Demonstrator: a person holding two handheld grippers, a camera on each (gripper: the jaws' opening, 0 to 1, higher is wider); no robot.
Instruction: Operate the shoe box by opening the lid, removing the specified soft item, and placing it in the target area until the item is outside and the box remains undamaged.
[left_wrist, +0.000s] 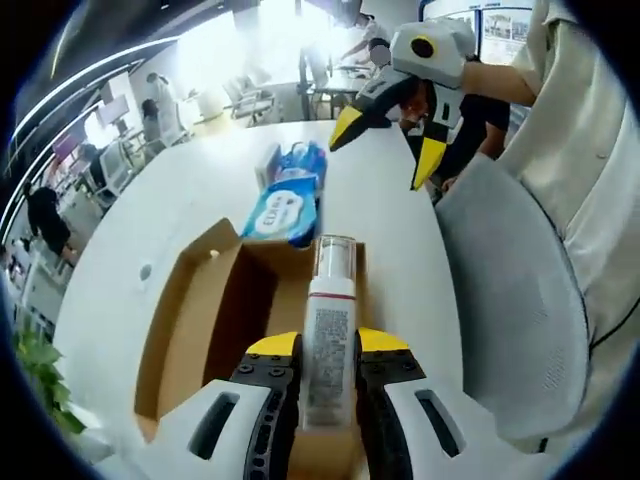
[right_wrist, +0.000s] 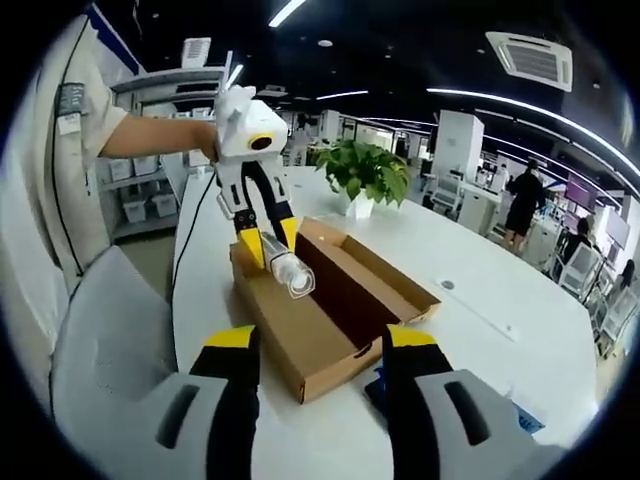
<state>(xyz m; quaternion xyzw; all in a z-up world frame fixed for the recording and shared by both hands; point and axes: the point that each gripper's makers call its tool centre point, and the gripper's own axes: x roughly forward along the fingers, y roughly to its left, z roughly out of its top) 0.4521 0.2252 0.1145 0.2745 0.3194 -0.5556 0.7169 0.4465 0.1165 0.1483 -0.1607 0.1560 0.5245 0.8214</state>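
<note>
Brown cardboard, plain and unprinted: the shoe box (right_wrist: 335, 305) lies open on the white worktop (right_wrist: 480, 270), its lid folded flat to one side, its walls looking sound. A white bottle (left_wrist: 329, 345) with a clear cap and small print on its label is lifted above the box, clamped between the yellow-tipped jaws of the left tool (left_wrist: 329, 345), which shows in the right gripper view too, reaching down over the box's far end. Beyond the box lies a blue-and-white soft pack (left_wrist: 287, 203) on the worktop, just beside the box's end. The right tool (right_wrist: 322, 345) hovers over the box's near corner with its jaws well apart, holding nothing. Open worktop stretches past the pack; a grey chair back (left_wrist: 505, 300) presses close on one side, a potted plant (right_wrist: 365, 175) stands farther off.
</note>
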